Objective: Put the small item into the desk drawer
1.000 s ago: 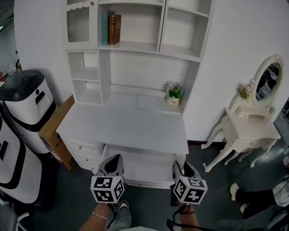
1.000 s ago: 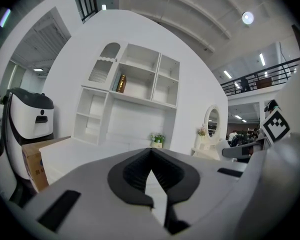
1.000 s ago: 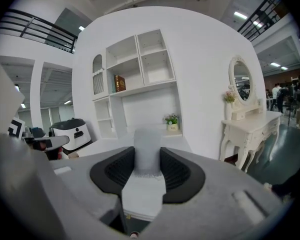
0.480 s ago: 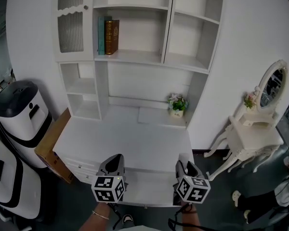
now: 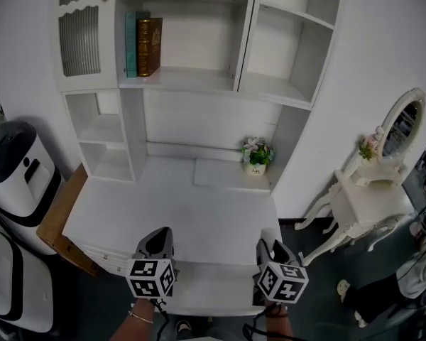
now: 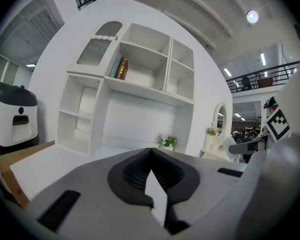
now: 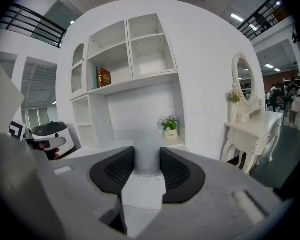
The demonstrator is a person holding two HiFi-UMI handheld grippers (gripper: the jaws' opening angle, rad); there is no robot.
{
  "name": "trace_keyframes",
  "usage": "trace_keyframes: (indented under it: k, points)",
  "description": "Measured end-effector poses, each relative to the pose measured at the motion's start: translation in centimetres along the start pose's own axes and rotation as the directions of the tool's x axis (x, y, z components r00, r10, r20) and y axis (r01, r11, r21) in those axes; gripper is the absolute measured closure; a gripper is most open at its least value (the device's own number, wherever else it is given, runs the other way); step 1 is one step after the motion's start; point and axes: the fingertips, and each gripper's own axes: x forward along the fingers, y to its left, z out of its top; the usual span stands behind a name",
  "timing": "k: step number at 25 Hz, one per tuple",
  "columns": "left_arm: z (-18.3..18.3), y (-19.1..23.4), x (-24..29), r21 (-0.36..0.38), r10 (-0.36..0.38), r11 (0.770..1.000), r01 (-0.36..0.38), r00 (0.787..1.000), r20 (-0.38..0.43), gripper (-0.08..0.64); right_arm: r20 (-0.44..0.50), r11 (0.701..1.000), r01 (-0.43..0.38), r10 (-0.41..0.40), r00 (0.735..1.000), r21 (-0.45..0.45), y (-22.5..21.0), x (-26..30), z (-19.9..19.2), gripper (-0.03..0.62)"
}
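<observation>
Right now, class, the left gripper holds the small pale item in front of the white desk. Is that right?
Not quite. The right gripper holds the small pale item, clamped between its jaws, as the right gripper view shows. The left gripper is shut on nothing. The rest stands: this is in front of the white desk.
</observation>
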Motion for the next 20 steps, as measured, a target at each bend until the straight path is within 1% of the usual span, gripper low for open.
trace_keyframes:
  k: [2, 5, 8, 11, 15, 20]
  points:
    - [-0.5, -0.4, 0.7, -0.008, 0.007, 1.000, -0.007, 1.000, -0.019, 0.563, -0.009, 1.000, 0.012, -0.012, 1.000, 0.009, -1.4, 0.4, 0.1, 0.431]
    - [-1.1, -1.6, 1.3, 0.008, 0.012, 1.000, -0.011, 0.999, -0.043, 0.563, -0.023, 1.000, 0.001, -0.001, 1.000, 0.016, -2.7, 1.2, 0.4, 0.430]
    - [-1.2, -2.4, 1.4, 0.015, 0.024, 1.000, -0.024, 0.999, -0.045, 0.563, -0.029, 1.000, -0.027, 0.027, 0.999, 0.000, -2.8, 1.6, 0.8, 0.431]
    - [-1.4, -2.8, 1.7, -0.005, 0.036, 0.999, -0.036, 0.998, -0.049, 0.563, -0.029, 0.999, -0.043, 0.043, 0.999, -0.001, -3.1, 1.8, 1.1, 0.430]
    - [-2.1, -3.7, 1.8, 0.008, 0.036, 0.999, -0.036, 0.998, -0.057, 0.563, -0.051, 0.999, -0.050, 0.050, 0.997, -0.001, -3.6, 1.8, 0.4, 0.431]
    - [-2.9, -4.3, 1.6, -0.007, 0.044, 0.999, -0.044, 0.996, -0.072, 0.563, -0.087, 0.998, -0.065, 0.064, 0.994, -0.009, -3.9, 1.5, -0.3, 0.431]
